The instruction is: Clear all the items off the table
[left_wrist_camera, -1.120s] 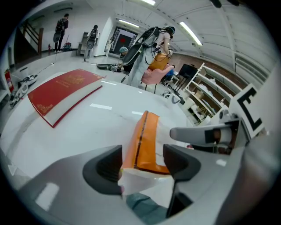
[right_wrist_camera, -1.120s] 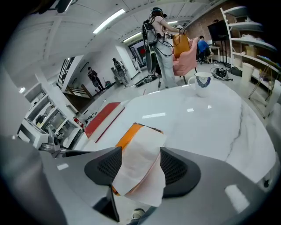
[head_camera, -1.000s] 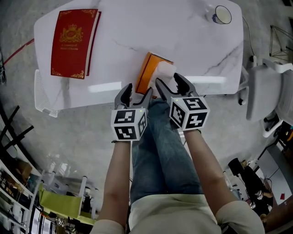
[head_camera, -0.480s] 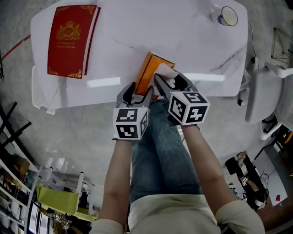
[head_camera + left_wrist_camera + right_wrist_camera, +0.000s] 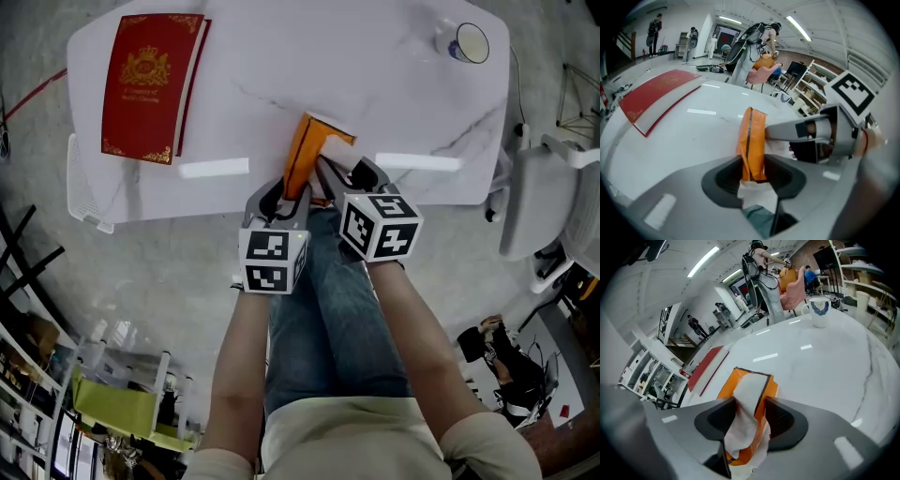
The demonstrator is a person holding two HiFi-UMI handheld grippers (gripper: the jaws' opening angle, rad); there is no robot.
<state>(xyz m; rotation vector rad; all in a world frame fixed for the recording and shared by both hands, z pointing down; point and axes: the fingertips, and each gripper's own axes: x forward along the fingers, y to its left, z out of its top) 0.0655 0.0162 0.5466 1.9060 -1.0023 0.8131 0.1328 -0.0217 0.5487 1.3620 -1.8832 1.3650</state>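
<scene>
An orange tissue pack (image 5: 305, 150) with a white tissue (image 5: 747, 394) sticking out of it stands tilted on its edge at the near edge of the white marble table (image 5: 375, 75). My left gripper (image 5: 281, 195) grips the pack's near end, and its jaws are closing with the pads against the orange sides (image 5: 751, 140). My right gripper (image 5: 339, 178) is closing on the white tissue and the pack's top from the right. A red book (image 5: 150, 84) lies at the far left, and a mug (image 5: 466, 42) stands at the far right corner.
A white wire rack (image 5: 84, 187) hangs off the table's left edge. A white chair (image 5: 544, 197) stands to the right of the table. The person's jeans-clad legs (image 5: 328, 309) are under the near edge. People and shelves are in the background.
Both grippers have closed in on the tissue pack. The pack has turned from lying flat to standing up on its edge.
</scene>
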